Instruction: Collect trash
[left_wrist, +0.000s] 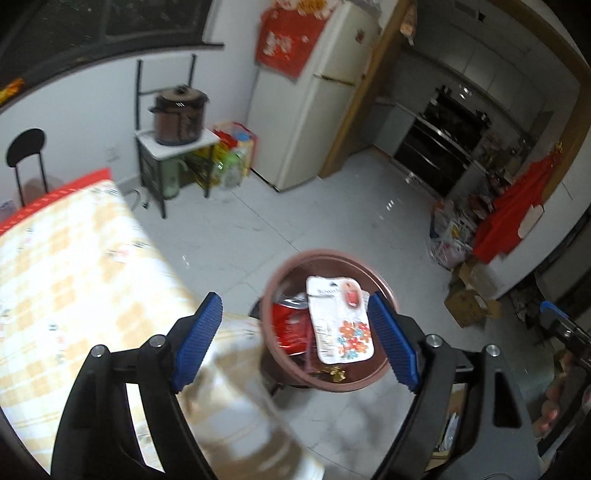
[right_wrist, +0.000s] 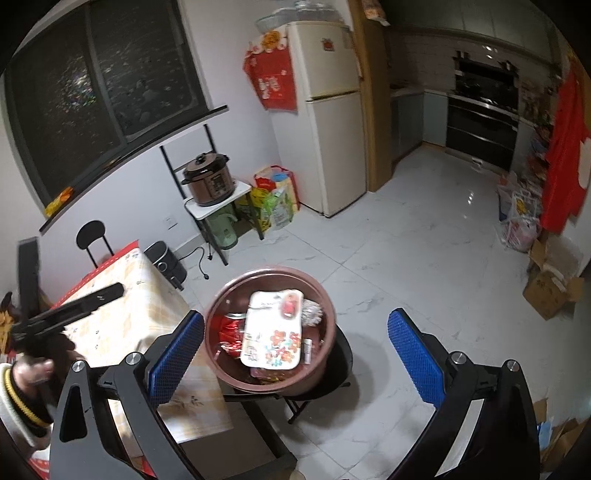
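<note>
A brown round basin (left_wrist: 280, 273) stands on a black chair beside the table and holds trash: a white card packet with red flowers (left_wrist: 341, 325), a red wrapper (left_wrist: 290, 326) and a gold foil scrap (left_wrist: 332, 373). My left gripper (left_wrist: 295, 343) is open and empty, hovering over the basin's near side. In the right wrist view the basin (right_wrist: 328, 321) shows with the card packet (right_wrist: 273, 332) and a silvery wrapper (right_wrist: 312, 312). My right gripper (right_wrist: 295, 354) is open and empty above the basin and chair.
A table with a yellow checked cloth (left_wrist: 66, 266) is at the left, its corner hanging by the basin. A black chair (right_wrist: 336, 384) carries the basin. A shelf with a rice cooker (right_wrist: 208, 181), a fridge (right_wrist: 332, 110), bags and cardboard boxes (right_wrist: 550, 291) line the white tiled floor.
</note>
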